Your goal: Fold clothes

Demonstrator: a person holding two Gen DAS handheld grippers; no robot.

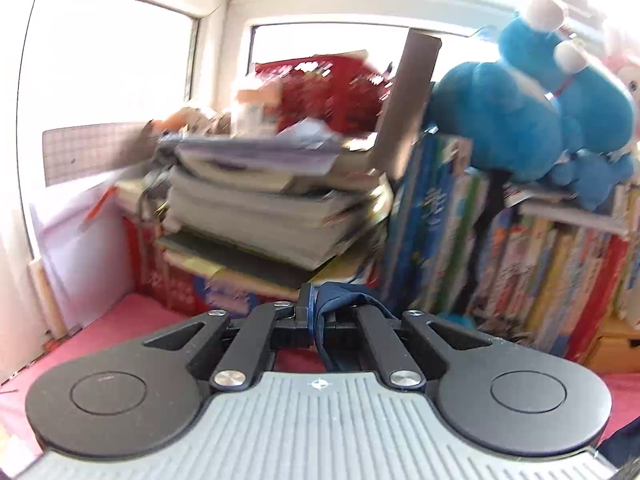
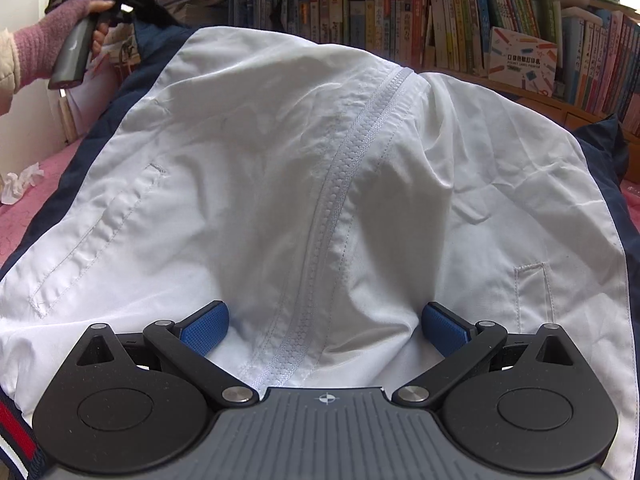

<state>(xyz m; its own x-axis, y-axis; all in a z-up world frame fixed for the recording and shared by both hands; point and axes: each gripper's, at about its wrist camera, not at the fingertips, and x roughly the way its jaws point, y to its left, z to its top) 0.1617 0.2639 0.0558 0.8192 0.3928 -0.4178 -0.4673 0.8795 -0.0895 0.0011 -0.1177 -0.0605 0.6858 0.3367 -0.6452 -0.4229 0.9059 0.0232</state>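
Right tongs (image 2: 324, 330) spread, I see pads astride white jacket (image 2: 280, 168) front at zipper, not pinching. Jacket lies on pink bed (image 2: 36, 184). Left tongs (image 1: 316, 320) pressed together on navy jacket fabric, raised toward books (image 1: 260, 216).

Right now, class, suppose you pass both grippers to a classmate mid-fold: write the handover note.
Left gripper: shut on a pinch of navy fabric at the jacket's far edge, held up off the bed.
Right gripper: open, fingers either side of the zipper near the hem, not gripping.
Jacket: white front up, zipped, spread on the pink bedcover, bookshelves behind.
Done: far edge grasped.
Left: no fold visible yet; all folding remains.
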